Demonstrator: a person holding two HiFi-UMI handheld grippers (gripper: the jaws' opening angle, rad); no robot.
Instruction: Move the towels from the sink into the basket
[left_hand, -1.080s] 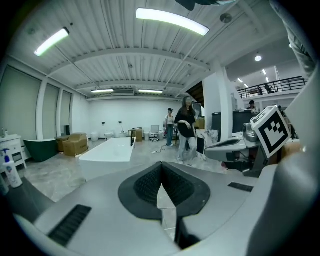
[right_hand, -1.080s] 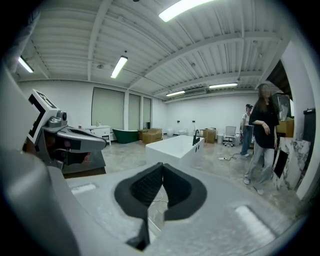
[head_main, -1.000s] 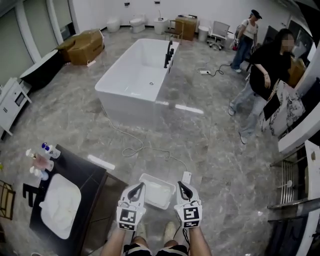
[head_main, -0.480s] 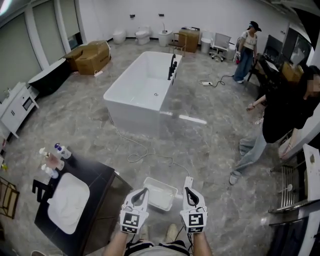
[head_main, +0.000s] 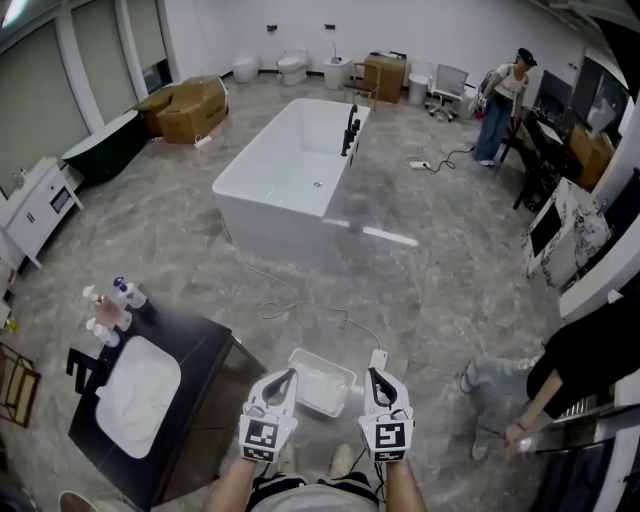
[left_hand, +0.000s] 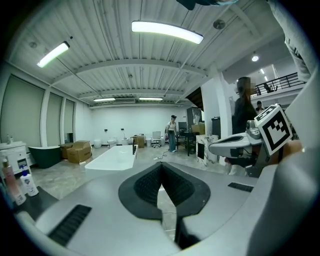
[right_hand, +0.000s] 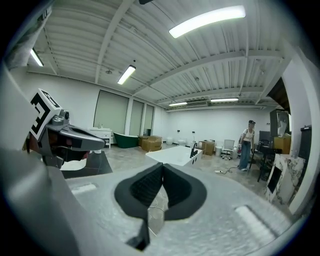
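Left gripper (head_main: 287, 375) and right gripper (head_main: 373, 375) are both clamped shut on nothing, held just short of the floor basket (head_main: 322, 358). Towels (head_main: 135, 400) look like that white heap in the sink (head_main: 172, 362), off left. Reaching in without opening up would just shove fabric around.

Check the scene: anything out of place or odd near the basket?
One thing: a loose cable snakes over the floor to a white power strip right beside the basket; it could catch a foot. The basket sits upright, nothing spilled.
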